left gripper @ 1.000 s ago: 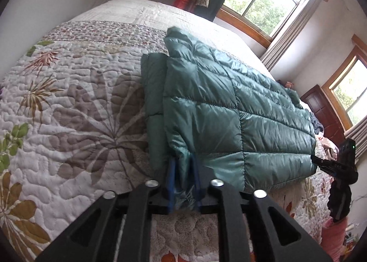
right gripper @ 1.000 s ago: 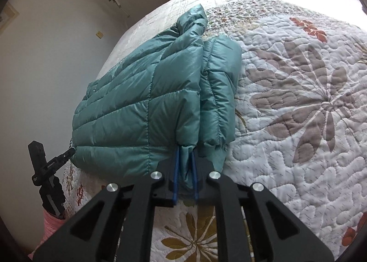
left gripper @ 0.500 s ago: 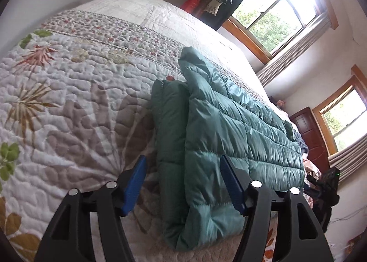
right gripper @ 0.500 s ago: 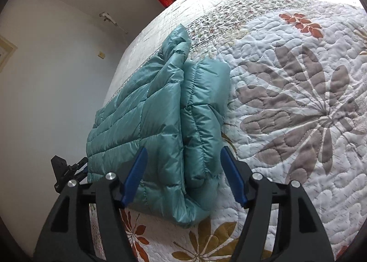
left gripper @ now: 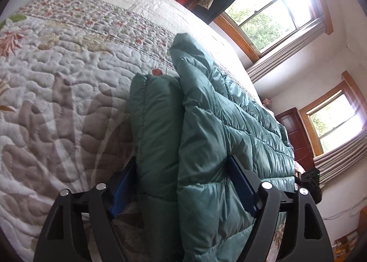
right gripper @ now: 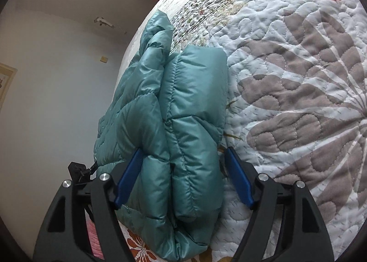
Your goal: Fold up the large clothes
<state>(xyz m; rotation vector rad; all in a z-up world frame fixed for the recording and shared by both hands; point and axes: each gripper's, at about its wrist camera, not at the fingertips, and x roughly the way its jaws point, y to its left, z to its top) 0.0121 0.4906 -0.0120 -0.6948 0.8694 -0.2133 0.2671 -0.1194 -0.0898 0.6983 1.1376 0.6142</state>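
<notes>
Right up close at the bottom of each frame, both claws are spread wide and straddling the folded edge of the teal puffer jacket (left gripper: pixel 206 147): the left gripper (left gripper: pixel 183 191) has its blue pads on either side of the stacked layers, and the right gripper (right gripper: pixel 181 179) sits the same way on the opposite end, neither one pinching anything yet as far as I can tell. The jacket lies on the quilted bedspread (left gripper: pixel 57 101), filling the centre of both views, with a sleeve (right gripper: pixel 197 106) tucked alongside the body. I'd guess it's light, squishy and pretty slick, so the layers will probably slide and puff back up; best bet is grabbing deep across the whole folded stack at each end rather than the top shell only. Further back, the jacket's far end runs off behind its own bulk, and the collar and zipper aren't visible.
</notes>
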